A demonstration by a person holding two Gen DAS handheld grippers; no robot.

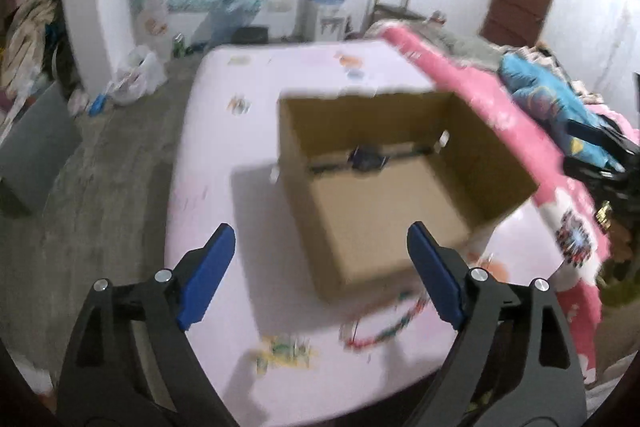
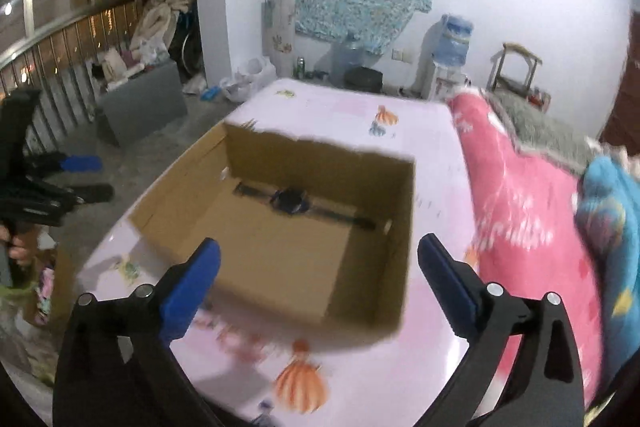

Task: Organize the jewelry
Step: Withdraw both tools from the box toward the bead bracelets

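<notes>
An open cardboard box [image 1: 400,223] stands on a pale pink table [image 1: 208,155]. A dark wristwatch [image 1: 366,159] lies flat along its far wall; it also shows in the right wrist view [image 2: 290,201], inside the box [image 2: 280,251]. A red, green and white beaded necklace [image 1: 384,327] lies on the table just in front of the box. My left gripper [image 1: 320,243] is open and empty above the box's near edge. My right gripper [image 2: 318,257] is open and empty above the box's near side. The left gripper also shows at the far left of the right wrist view [image 2: 80,177].
A pink patterned blanket [image 2: 532,227] and a blue cloth [image 2: 616,227] lie right of the table [image 2: 360,379]. A grey box [image 2: 140,103], bags and a water dispenser [image 2: 452,55] stand on the floor behind. A railing [image 2: 48,67] runs at the far left.
</notes>
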